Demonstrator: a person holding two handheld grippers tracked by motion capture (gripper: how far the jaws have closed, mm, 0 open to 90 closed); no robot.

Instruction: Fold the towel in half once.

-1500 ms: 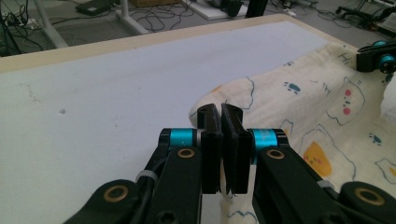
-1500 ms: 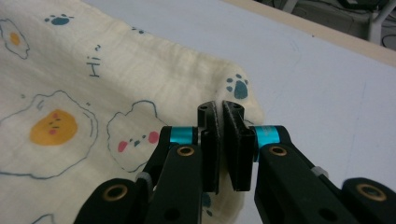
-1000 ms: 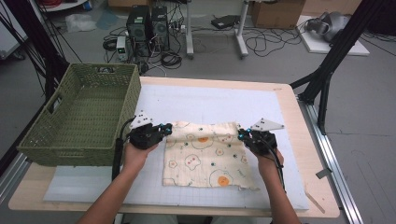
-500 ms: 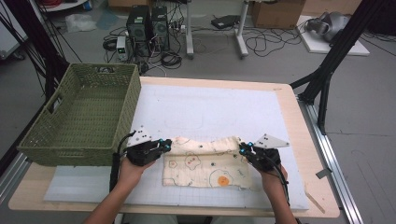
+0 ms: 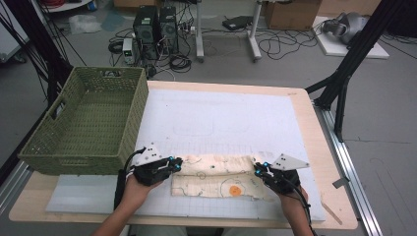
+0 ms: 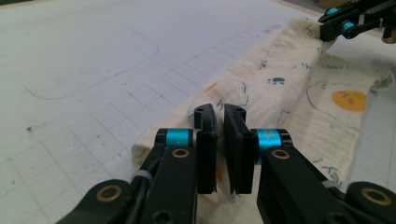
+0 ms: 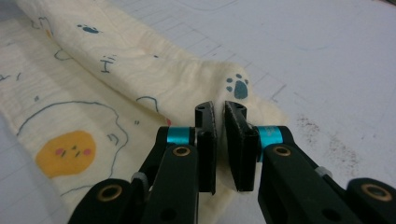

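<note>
Down at the near edge of the worktop (image 5: 295, 123), a cream printed cloth (image 5: 221, 174) lies stretched sideways between the 2 tools, its far edge folded over toward the person in a soft roll. At its left end the left tool (image 5: 173, 163) has its jaws nearly together, pinching the rolled cloth corner between the pads. At the right end the right tool (image 5: 259, 169) grips the other corner the same way, jaws almost closed with a thin fold of cloth between them, beside a blue paw print (image 7: 237, 87). An orange face print (image 5: 236, 190) shows on the flat lower layer. A green woven basket (image 5: 125, 103) stands on the worktop's left side, apart from the cloth
</note>
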